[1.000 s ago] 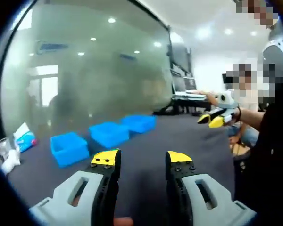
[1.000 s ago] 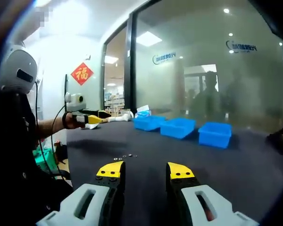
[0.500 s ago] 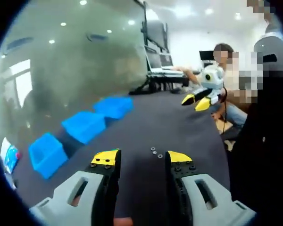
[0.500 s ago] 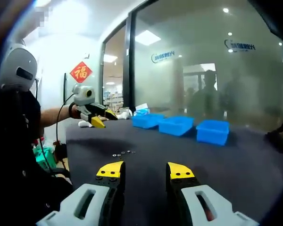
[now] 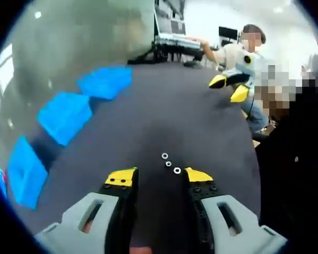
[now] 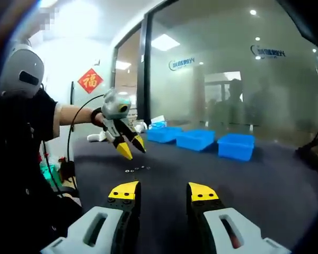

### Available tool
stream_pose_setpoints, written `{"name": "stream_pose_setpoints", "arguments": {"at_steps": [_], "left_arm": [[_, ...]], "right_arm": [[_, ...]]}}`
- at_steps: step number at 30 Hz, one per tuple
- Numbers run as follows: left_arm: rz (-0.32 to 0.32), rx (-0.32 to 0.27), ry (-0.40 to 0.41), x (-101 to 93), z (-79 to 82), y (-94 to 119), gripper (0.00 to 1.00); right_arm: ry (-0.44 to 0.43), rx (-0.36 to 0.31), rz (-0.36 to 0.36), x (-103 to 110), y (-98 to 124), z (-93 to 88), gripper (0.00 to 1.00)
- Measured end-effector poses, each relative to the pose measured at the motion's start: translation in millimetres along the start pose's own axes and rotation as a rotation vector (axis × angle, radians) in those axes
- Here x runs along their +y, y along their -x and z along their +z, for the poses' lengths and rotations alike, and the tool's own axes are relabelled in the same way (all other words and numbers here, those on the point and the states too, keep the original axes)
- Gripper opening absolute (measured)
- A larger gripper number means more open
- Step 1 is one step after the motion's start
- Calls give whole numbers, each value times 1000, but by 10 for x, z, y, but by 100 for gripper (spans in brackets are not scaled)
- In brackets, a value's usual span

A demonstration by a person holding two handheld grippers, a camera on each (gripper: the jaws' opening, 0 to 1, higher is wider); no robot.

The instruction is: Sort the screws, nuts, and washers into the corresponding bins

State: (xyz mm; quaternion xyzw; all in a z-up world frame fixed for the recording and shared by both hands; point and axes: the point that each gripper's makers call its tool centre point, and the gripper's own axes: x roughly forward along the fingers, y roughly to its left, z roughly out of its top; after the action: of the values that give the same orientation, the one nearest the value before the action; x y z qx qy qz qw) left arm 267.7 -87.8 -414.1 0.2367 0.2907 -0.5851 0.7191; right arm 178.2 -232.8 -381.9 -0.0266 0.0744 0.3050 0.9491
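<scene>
Three small metal pieces point(image 5: 169, 163) lie in a short row on the dark table, just beyond my left gripper point(image 5: 159, 177), which is open and holds nothing. From the right gripper view the same pieces point(image 6: 138, 169) lie under the left gripper point(image 6: 131, 147), which hangs tips-down over them, a hand holding it. My right gripper point(image 6: 163, 191) is open and empty, further back over the table; its yellow tips point(image 5: 228, 88) show at the far right. Three blue bins point(image 5: 64, 115) stand in a row along the glass wall, nearest bin point(image 6: 236, 146) on the right.
The dark table point(image 5: 164, 116) reaches from the bins to its edge by a person's dark sleeve point(image 6: 21, 148). A glass wall point(image 6: 228, 79) runs behind the bins. Beyond the table's end, a seated person point(image 5: 244, 50) works at a desk with screens point(image 5: 172, 39).
My left gripper has swung down and toward the metal pieces, now just past its tips. In the right gripper view it moved right and down over them. The right gripper barely moved.
</scene>
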Motion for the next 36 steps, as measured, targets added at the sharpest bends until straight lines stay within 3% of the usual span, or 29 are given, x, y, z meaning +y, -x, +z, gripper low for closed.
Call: {"name": "stream_pose_setpoints", "arguments": {"at_steps": [9, 13, 22, 36], "left_arm": [[-23, 70, 3, -20, 5, -174, 25], [-29, 123, -6, -28, -117, -262, 23], [-16, 129, 1, -8, -105, -255, 18], [2, 132, -70, -94, -130, -238, 5]], "right_arm": [[-18, -9, -7, -43, 38, -58, 31], [-20, -12, -10, -59, 49, -57, 31], [-24, -11, -11, -57, 44, -78, 31], [-22, -12, -7, -36, 10, -57, 31]]}}
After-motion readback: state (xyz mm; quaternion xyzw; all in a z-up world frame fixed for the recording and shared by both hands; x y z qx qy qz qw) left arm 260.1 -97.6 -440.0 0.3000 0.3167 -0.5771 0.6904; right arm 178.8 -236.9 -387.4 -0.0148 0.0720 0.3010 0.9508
